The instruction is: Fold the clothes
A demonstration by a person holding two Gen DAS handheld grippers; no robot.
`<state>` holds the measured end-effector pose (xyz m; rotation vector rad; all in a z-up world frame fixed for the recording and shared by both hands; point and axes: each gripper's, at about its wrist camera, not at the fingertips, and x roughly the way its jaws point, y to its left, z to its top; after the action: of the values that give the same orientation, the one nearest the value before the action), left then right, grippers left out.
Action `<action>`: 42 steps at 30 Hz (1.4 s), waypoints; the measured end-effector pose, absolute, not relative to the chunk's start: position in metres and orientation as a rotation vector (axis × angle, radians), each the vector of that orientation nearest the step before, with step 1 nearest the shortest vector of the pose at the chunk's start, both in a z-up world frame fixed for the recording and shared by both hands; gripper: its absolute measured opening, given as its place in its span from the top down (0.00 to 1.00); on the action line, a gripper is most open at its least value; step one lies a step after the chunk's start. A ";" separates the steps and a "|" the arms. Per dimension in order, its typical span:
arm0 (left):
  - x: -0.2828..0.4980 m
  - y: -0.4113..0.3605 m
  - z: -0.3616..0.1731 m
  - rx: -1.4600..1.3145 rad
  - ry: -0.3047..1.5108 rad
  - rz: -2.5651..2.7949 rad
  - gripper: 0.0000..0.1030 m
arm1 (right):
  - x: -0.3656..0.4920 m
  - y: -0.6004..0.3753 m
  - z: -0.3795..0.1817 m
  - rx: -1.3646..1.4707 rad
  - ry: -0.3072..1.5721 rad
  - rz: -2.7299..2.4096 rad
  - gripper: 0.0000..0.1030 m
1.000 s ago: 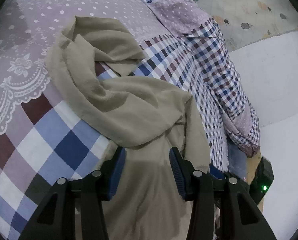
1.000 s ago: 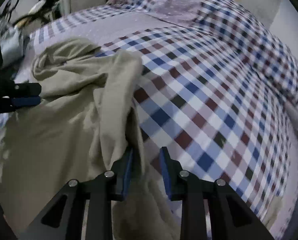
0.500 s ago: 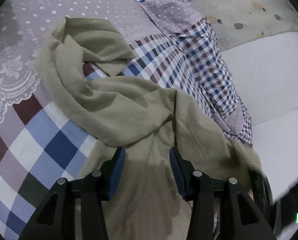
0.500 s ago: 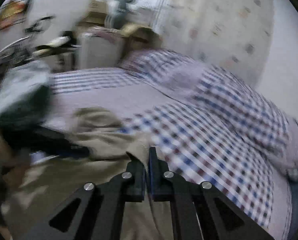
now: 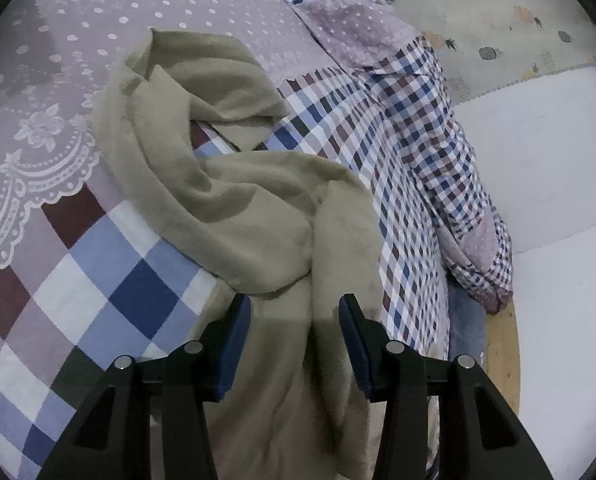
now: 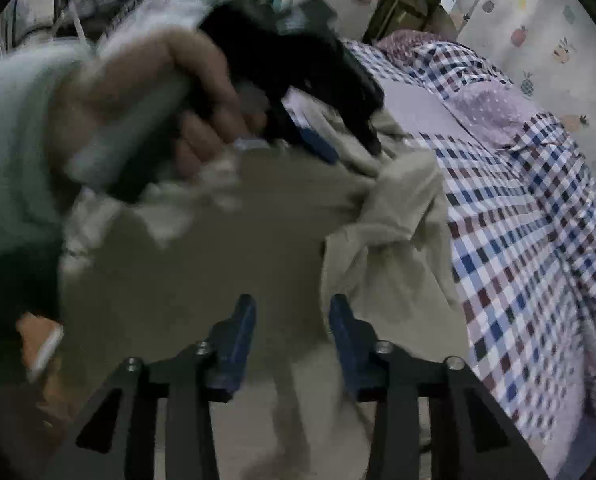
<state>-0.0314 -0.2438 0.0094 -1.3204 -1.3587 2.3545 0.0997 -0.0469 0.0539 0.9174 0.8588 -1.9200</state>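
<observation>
A beige fleece garment [image 5: 234, 208] lies crumpled on the checked bedspread [image 5: 110, 280], one end bunched towards the lilac lace panel and the other trailing off the near edge. My left gripper [image 5: 294, 316] hovers open just over its near part, with cloth showing between the fingers but not pinched. In the right wrist view the same garment [image 6: 389, 224] spreads below my right gripper [image 6: 292, 320], which is open and holds nothing. A person's hand [image 6: 146, 92], blurred, holds the left gripper [image 6: 343, 144] over the garment's far folds.
The bed's corner drops off on the right, where a wooden frame edge [image 5: 501, 344] meets a white wall [image 5: 537, 168]. Pineapple-print wallpaper [image 5: 497, 8] lies beyond. Boxes and clutter [image 6: 401, 8] stand past the bed's far end.
The right gripper shut on a fold of the garment half a second ago; it is now open and has swung left towards the hand with the left gripper. The left gripper stayed open, nearly still.
</observation>
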 end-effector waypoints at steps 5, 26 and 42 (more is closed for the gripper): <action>-0.031 -0.243 0.010 -1.324 -1.361 2.354 0.53 | 0.071 -0.043 0.082 0.969 0.553 -2.066 0.55; -0.027 -0.245 0.013 -1.329 -1.340 2.351 0.53 | 0.117 -0.099 0.019 0.916 0.827 -2.039 0.92; 0.033 -0.206 0.030 -1.443 -1.036 2.213 0.53 | 0.150 0.023 0.065 0.829 0.281 -2.486 0.51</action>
<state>0.0326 -0.2059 0.0295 -1.4427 -1.0364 2.2128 0.1504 0.0229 0.0649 0.8289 0.2807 -2.4860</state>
